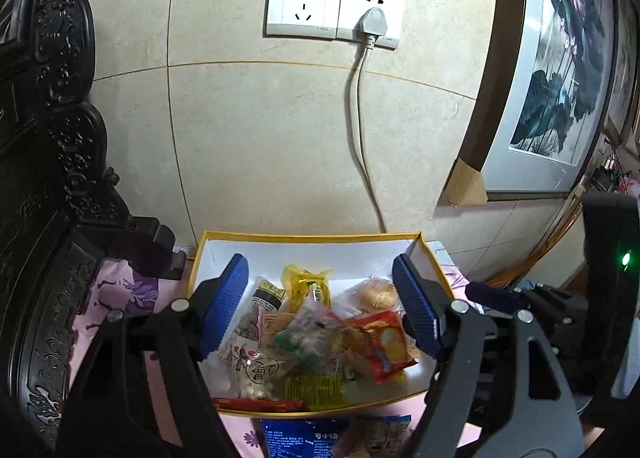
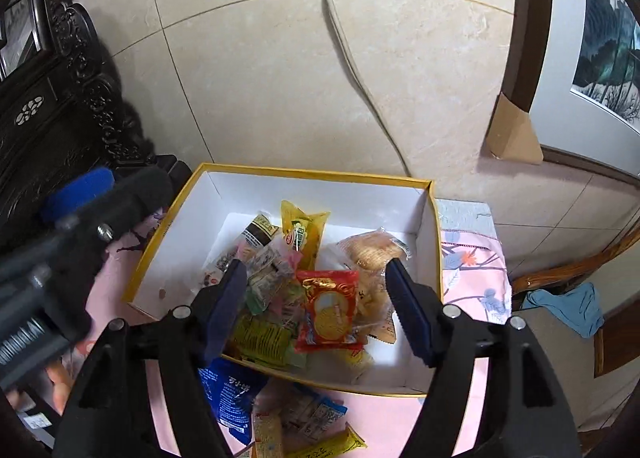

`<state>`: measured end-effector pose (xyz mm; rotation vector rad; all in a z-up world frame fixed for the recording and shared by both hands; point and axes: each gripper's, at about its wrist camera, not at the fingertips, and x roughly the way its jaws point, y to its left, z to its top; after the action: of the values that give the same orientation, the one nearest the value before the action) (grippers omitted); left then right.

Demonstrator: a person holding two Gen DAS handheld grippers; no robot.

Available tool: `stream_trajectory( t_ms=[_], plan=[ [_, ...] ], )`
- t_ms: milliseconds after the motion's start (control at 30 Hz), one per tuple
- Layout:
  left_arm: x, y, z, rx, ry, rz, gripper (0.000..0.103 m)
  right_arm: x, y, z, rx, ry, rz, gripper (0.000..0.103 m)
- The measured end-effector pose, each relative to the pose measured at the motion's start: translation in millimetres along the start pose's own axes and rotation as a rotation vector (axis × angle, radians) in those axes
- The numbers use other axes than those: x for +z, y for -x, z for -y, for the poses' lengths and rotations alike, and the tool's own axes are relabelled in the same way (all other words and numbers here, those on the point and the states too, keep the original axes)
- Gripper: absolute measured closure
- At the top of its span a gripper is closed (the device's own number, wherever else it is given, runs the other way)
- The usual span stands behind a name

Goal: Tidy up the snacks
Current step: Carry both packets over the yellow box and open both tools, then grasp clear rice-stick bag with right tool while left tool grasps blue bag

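Note:
A white box with a yellow rim [image 1: 312, 236] [image 2: 320, 174] stands on a pink cloth against the wall. Inside lies a heap of snacks: a red packet [image 1: 384, 342] [image 2: 330, 310], a yellow packet [image 1: 306, 286] [image 2: 302, 234] and a round cake in clear wrap [image 1: 376, 294] [image 2: 372, 250]. My left gripper [image 1: 320, 258] hangs above the box, open, with nothing between its blue pads. Beside it my right gripper [image 2: 316, 264] is over the heap, also open and holding nothing. A blue packet [image 1: 296, 438] [image 2: 230, 394] and several other snacks lie on the cloth in front of the box.
Dark carved wooden furniture [image 1: 60, 118] rises at the left. On the tiled wall a socket [image 1: 332, 6] has a plugged cable [image 1: 360, 130] running down behind the box. A framed painting [image 1: 552, 70] leans at the right. A blue cloth [image 2: 568, 306] lies on a chair at the right.

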<state>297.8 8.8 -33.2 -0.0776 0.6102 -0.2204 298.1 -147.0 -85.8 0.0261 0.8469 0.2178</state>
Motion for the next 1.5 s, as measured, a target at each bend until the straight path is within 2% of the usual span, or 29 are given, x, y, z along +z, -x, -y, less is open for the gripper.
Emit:
stream_trajectory(
  t_ms=[167, 367, 533, 667, 767, 900, 1033, 1333, 1400, 1500],
  plan=[
    [-10, 4, -6, 0.003, 0.013, -0.014, 0.027, -11, -3, 1, 0.004, 0.003, -0.024, 0.031],
    [-44, 20, -18, 0.013, 0.049, -0.053, 0.027, -36, 6, 2, 0.012, 0.024, -0.056, 0.031],
    [-93, 28, -30, 0.052, 0.054, -0.127, 0.027, -77, 24, 3, 0.037, 0.034, -0.098, 0.031],
    [-130, 21, -39, 0.070, 0.078, -0.204, 0.028, -123, 31, 1, 0.065, 0.025, -0.170, 0.031],
    [-159, 13, -39, 0.091, 0.057, -0.264, 0.027, -150, 24, -11, 0.092, 0.038, -0.229, 0.031],
    [-179, 4, -36, 0.092, 0.039, -0.305, 0.027, -172, 7, -26, 0.109, 0.050, -0.290, 0.031],
    [-189, -10, -30, 0.088, 0.003, -0.345, 0.027, -180, -12, -37, 0.116, 0.071, -0.315, 0.031],
    [-186, -27, -24, 0.093, -0.032, -0.363, 0.027, -182, -44, -44, 0.120, 0.078, -0.348, 0.031],
    [-185, -30, -23, 0.094, -0.036, -0.362, 0.027, -184, -51, -43, 0.112, 0.073, -0.358, 0.044],
    [-186, -33, -22, 0.091, -0.037, -0.370, 0.027, -188, -61, -43, 0.110, 0.062, -0.379, 0.058]
  ],
)
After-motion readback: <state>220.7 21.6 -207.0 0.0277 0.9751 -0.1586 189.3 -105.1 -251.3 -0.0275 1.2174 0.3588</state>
